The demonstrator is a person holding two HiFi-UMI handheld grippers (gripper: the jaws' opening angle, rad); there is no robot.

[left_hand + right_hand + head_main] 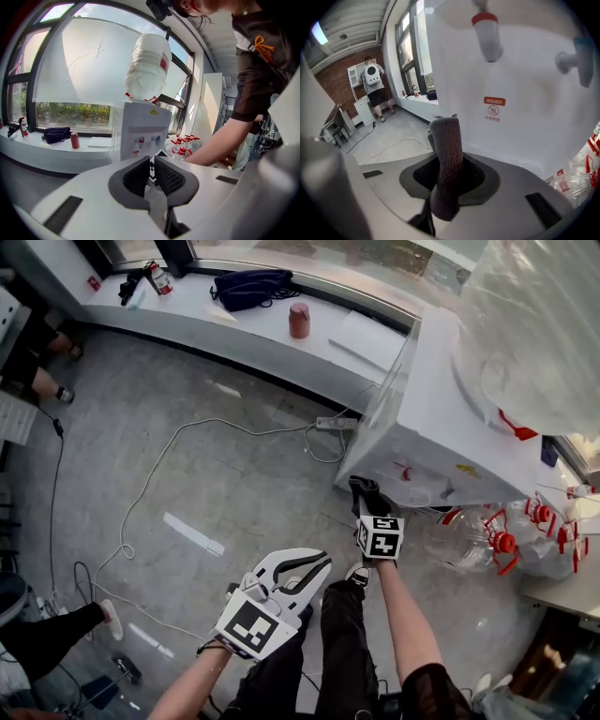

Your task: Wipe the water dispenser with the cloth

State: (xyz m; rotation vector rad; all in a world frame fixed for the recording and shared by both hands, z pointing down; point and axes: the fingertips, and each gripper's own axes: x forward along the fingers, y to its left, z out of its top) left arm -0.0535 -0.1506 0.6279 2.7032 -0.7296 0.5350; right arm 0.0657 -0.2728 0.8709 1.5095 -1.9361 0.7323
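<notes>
The white water dispenser (441, 427) stands at the right with a large clear bottle (539, 324) on top. My right gripper (367, 507) is shut on a dark rolled cloth (364, 491), held close to the dispenser's lower front. In the right gripper view the cloth (446, 154) sticks up out of the jaws, just short of the white front panel (525, 122) below the red tap (487, 37) and blue tap (576, 58). My left gripper (311, 570) hangs back over the floor, jaws almost together and holding nothing, facing the dispenser (140, 126).
Several empty bottles with red caps (492, 540) lie on the floor right of the dispenser. A power strip (336, 424) and white cable (150, 484) run across the floor. The window ledge (187, 310) holds a red can (299, 320) and dark bag (251, 287). A person's legs (47, 634) are at left.
</notes>
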